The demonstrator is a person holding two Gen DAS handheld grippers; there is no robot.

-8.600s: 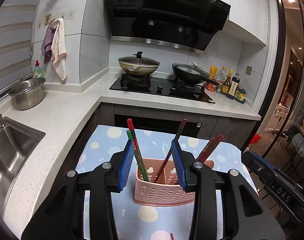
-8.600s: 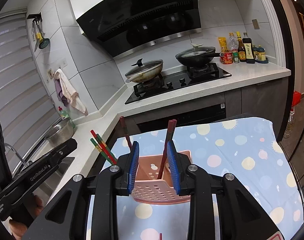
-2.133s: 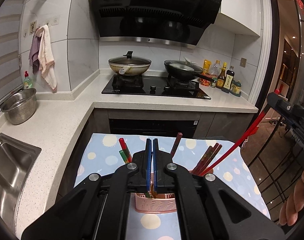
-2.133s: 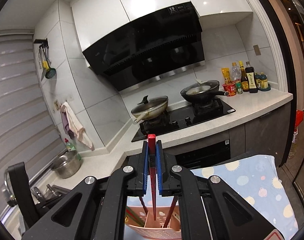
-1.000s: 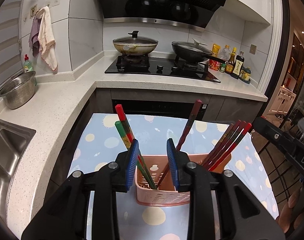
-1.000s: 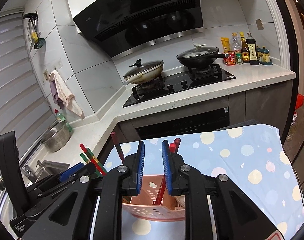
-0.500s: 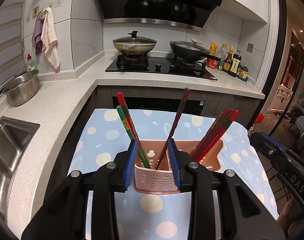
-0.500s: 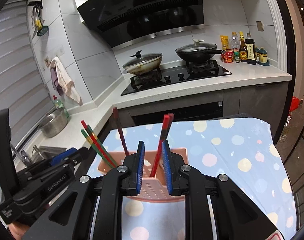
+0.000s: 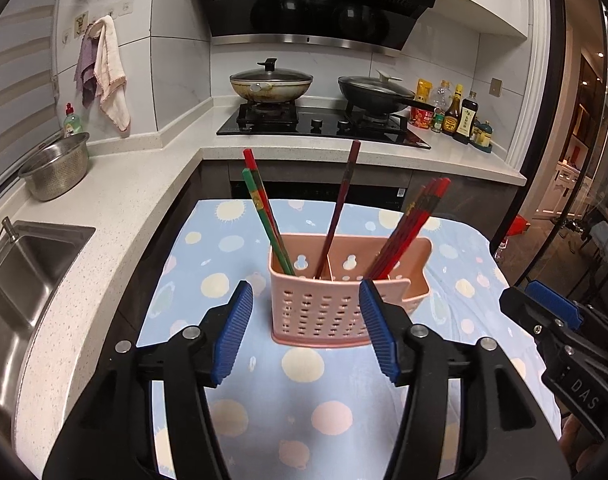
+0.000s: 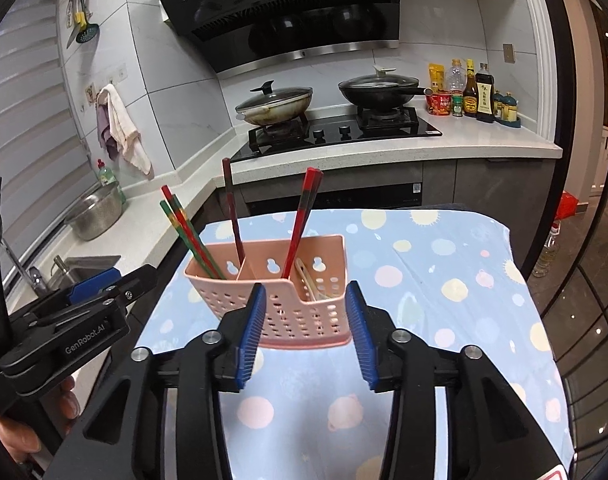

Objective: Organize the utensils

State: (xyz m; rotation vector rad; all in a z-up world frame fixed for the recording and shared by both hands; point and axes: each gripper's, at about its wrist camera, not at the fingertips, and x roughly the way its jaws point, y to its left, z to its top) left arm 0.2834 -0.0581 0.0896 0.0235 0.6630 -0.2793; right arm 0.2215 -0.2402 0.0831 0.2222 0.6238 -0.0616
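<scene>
1. Left gripper [image 9: 306, 332]: I am seeing its jaws standing wide with nothing between the pads; they have just been opening. The pink caddy [image 9: 324, 308] is sitting just ahead of the tips, apart from them, on the dotted cloth [image 9: 207, 240].
2. Ahead-left of it, the red-and-green chopsticks [image 9: 263, 208] are leaning in the caddy's left compartment; a dark chopstick [image 9: 340, 208] is standing in the middle; a red bundle [image 9: 412, 224] is leaning ahead-right.
3. Right gripper [image 10: 306, 332]: also parted and empty, jaws just having opened, the caddy [image 10: 304, 320] just beyond its tips.
4. Step, as I am judging it: both hands are releasing after stowing; sorting looks nearly finished. Next calls for finding any stray utensil, none of which I am seeing.
5. Only the right view is showing pale wooden sticks [image 10: 310, 280] lying low in the right compartment, and the person's fingers [image 10: 31, 436] beneath the left tool.
</scene>
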